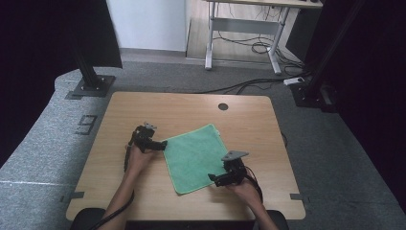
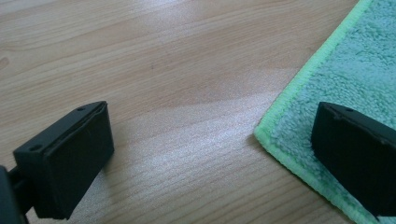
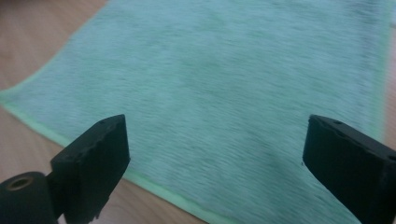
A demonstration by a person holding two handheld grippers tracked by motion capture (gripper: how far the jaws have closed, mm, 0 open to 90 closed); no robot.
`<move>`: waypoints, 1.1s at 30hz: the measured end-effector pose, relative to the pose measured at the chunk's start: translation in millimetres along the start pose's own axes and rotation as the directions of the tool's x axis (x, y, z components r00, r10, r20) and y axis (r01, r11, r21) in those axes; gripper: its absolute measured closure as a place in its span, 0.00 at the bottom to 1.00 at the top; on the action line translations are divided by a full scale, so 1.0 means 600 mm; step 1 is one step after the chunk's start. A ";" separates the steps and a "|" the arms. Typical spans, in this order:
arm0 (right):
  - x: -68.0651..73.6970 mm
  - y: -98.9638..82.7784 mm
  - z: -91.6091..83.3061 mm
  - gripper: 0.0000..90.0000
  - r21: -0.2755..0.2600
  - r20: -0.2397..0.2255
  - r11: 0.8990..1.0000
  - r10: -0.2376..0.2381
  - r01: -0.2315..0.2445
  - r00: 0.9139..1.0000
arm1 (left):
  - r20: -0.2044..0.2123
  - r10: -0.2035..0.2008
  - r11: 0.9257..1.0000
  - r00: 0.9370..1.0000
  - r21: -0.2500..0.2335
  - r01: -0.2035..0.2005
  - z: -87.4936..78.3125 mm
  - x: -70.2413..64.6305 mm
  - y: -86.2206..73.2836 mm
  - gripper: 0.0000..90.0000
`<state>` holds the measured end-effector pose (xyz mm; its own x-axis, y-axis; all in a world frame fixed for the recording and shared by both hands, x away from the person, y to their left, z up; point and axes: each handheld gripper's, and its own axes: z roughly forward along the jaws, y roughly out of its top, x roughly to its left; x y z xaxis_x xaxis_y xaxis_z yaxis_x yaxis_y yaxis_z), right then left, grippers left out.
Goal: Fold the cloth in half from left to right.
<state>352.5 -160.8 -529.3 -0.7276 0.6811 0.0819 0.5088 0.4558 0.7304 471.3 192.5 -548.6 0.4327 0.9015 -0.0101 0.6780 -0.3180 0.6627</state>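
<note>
A green microfibre cloth (image 1: 194,155) lies flat on the wooden table (image 1: 143,108), turned like a diamond. My left gripper (image 1: 162,145) sits at the cloth's left corner. In the left gripper view it (image 2: 210,154) is open: one jaw stands over bare wood, the other over the cloth (image 2: 355,70) just inside its corner. My right gripper (image 1: 214,179) is at the cloth's near right edge, pointing across it. In the right gripper view it (image 3: 215,163) is open wide, low over the cloth (image 3: 224,70), with the stitched hem running beneath the jaws.
A round cable hole (image 1: 223,106) is near the table's far edge. A black stand base (image 1: 91,86) sits on the floor at the far left. A desk frame (image 1: 239,28) and cables (image 1: 249,85) lie beyond the table.
</note>
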 end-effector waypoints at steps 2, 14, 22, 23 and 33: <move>0.011 0.005 0.006 0.11 0.007 -0.025 1.000 -0.021 0.021 0.999 | 0.000 0.001 1.000 1.000 0.001 -0.001 0.000 0.000 0.000 0.00; 0.080 0.036 0.046 0.17 0.026 -0.156 0.995 -0.091 0.097 0.983 | -0.002 -0.001 1.000 1.000 0.000 0.001 0.000 0.000 0.000 0.00; 0.131 0.050 0.072 0.30 0.038 -0.244 0.985 -0.157 0.171 0.957 | -0.002 -0.004 1.000 1.000 -0.001 0.004 0.000 -0.001 0.000 0.00; 0.137 0.052 0.074 0.32 0.038 -0.258 0.983 -0.166 0.181 0.952 | -0.002 -0.004 1.000 1.000 -0.002 0.004 0.000 -0.001 0.000 0.00; 0.187 0.055 0.098 0.53 0.068 -0.272 0.945 -0.290 0.319 0.918 | -0.004 -0.007 1.000 1.000 -0.001 0.007 -0.001 -0.001 -0.001 0.00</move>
<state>314.3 -35.7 -535.9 -0.9403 0.3371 0.0473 0.2802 0.6873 0.6702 470.5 192.1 -548.6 0.4251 0.9051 -0.0116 0.6807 -0.3113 0.6631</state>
